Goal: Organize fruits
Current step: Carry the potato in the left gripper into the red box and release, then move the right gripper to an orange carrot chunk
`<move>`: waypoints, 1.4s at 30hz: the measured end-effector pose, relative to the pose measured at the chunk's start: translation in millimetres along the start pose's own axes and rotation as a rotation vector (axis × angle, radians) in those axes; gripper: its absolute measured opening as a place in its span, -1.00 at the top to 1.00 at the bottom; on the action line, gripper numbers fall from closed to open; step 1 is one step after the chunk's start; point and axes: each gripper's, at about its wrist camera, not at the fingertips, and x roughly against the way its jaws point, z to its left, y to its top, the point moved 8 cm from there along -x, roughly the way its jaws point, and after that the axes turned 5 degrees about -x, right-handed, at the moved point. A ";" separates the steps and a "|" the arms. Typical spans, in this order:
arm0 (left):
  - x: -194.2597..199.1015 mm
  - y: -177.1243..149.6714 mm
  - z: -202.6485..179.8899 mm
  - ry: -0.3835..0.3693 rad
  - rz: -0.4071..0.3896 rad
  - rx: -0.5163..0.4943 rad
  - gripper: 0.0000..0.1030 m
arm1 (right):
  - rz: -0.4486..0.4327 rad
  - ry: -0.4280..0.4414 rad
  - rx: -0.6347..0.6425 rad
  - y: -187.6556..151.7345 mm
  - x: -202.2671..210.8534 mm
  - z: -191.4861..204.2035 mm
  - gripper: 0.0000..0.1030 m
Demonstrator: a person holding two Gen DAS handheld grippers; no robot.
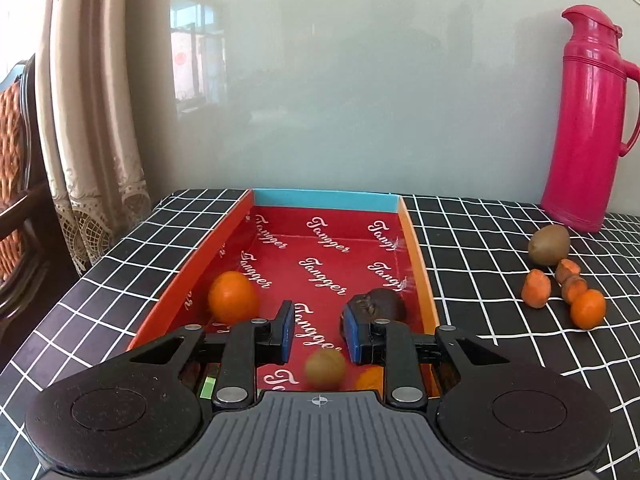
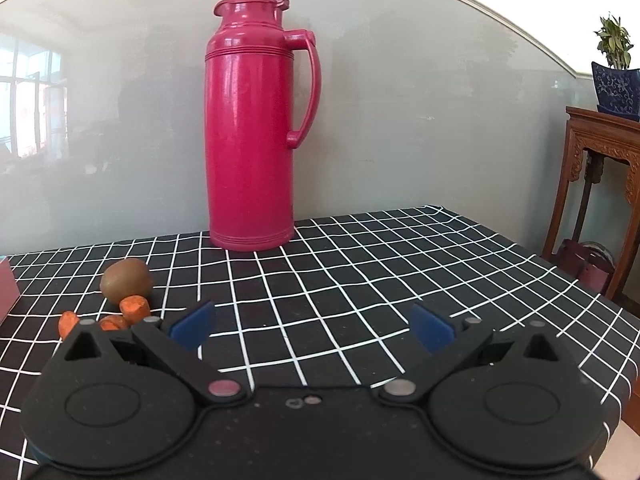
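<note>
A red box [image 1: 416,248] printed "Tangger" lies on the checked tablecloth. In it are an orange [image 1: 233,297], a dark brown fruit [image 1: 380,304], a blurred kiwi [image 1: 325,368] below my left gripper [image 1: 319,330], and an orange fruit [image 1: 370,380] partly hidden by the right finger. The left gripper is open over the box with nothing between its pads. To the right of the box lie a kiwi [image 1: 549,245] [image 2: 126,280], carrot pieces [image 1: 536,289] [image 2: 135,308] and a small orange [image 1: 587,309]. My right gripper [image 2: 312,328] is wide open and empty above the cloth.
A tall pink thermos [image 2: 250,128] [image 1: 588,120] stands at the back against the wall. A curtain [image 1: 92,120] and a chair [image 1: 16,184] are left of the table. A wooden stand [image 2: 600,168] with a potted plant [image 2: 616,76] is at the right.
</note>
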 end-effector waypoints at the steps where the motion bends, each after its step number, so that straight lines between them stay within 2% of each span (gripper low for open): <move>1: 0.1 -0.4 1.8 0.001 0.000 0.003 0.48 | -0.001 0.001 0.002 0.0 0.3 1.2 -1.00; 7: 2.7 -0.8 6.9 0.003 -0.009 0.004 0.45 | -0.006 -0.005 0.015 -0.4 1.0 8.3 -1.00; 9: 4.9 -0.1 8.7 0.003 -0.020 0.009 0.15 | -0.004 -0.006 0.016 -0.6 0.6 10.2 -1.00; 11: 11.2 3.0 12.0 0.027 -0.055 0.014 -0.58 | -0.004 -0.005 0.017 -1.0 0.7 12.0 -1.00; 12: 13.9 4.8 13.7 0.034 -0.073 0.014 -0.66 | -0.003 -0.004 0.017 -1.2 0.6 12.7 -1.00; 16: 17.9 8.1 18.5 0.029 -0.100 0.033 -0.70 | 0.001 0.037 0.009 -1.5 1.1 18.0 -1.00; 21: 21.2 9.9 27.9 0.057 -0.129 0.059 -0.88 | 0.002 0.092 0.046 -3.9 -0.7 31.0 -1.00; 28: 22.0 8.6 45.2 0.089 -0.140 0.079 -0.90 | -0.031 0.164 0.103 -2.3 1.3 54.3 -1.00; 34: 18.1 1.4 60.7 0.116 -0.124 0.080 -0.92 | 0.016 0.199 0.136 -7.4 -9.8 77.6 -1.00; 42: 17.7 -6.3 83.4 0.155 -0.116 0.085 -0.92 | 0.020 0.346 0.123 -9.0 -6.0 128.6 -0.95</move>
